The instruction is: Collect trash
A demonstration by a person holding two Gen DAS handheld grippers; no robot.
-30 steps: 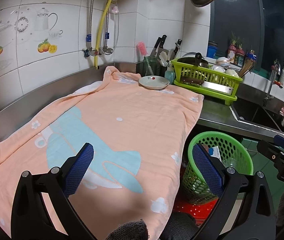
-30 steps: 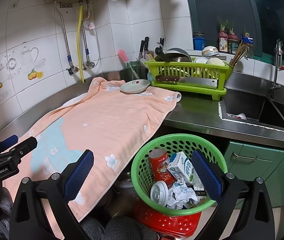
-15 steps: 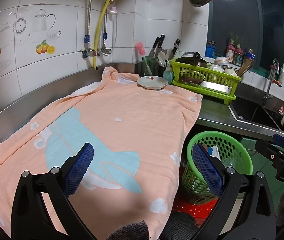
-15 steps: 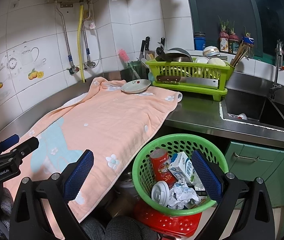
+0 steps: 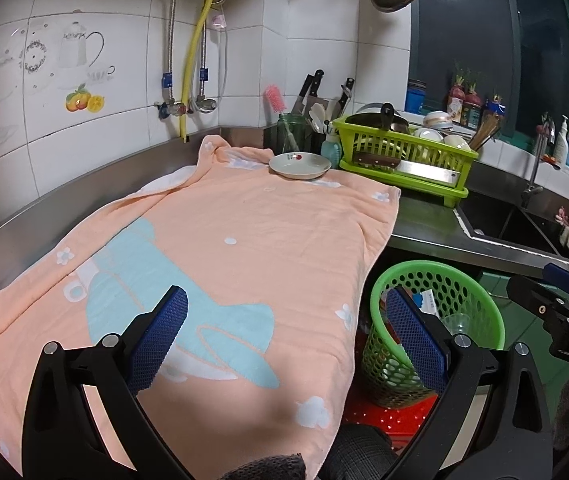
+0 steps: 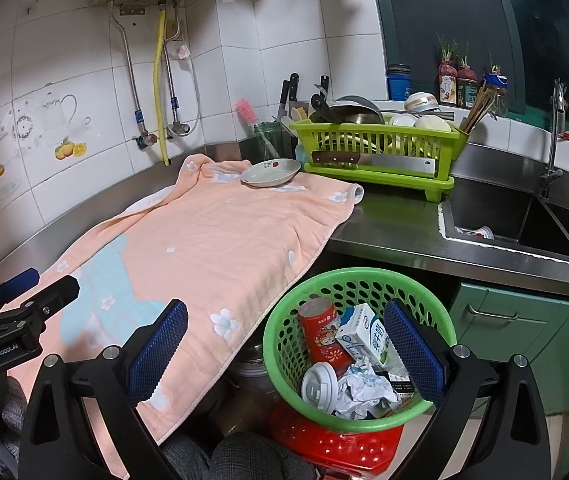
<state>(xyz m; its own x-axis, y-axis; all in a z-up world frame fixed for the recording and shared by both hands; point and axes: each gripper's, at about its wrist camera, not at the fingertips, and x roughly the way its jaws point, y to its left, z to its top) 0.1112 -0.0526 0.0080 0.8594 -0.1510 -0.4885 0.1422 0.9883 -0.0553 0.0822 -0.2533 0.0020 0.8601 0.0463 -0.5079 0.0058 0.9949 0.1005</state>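
Observation:
A green perforated basket (image 6: 284,320) stands on a red stool below the counter edge; it holds a red can (image 6: 322,334), a milk carton (image 6: 364,334), a white cup lid (image 6: 318,386) and crumpled paper (image 6: 360,394). My right gripper (image 6: 284,354) hangs open above the basket's near rim with nothing between its blue pads. In the left wrist view the same basket (image 5: 480,312) sits to the right. My left gripper (image 5: 284,344) is open and empty over the front of the peach towel (image 5: 244,248).
The towel covers the steel counter; a small plate (image 5: 299,165) rests at its far end. Beyond it stand a green dish rack (image 5: 408,160) with a cleaver, a knife block and a brush jar. A sink (image 6: 516,220) lies at right, green cabinets (image 6: 524,328) below.
Both views have shifted only slightly. Both grippers stay open and empty, and the basket's contents have not moved.

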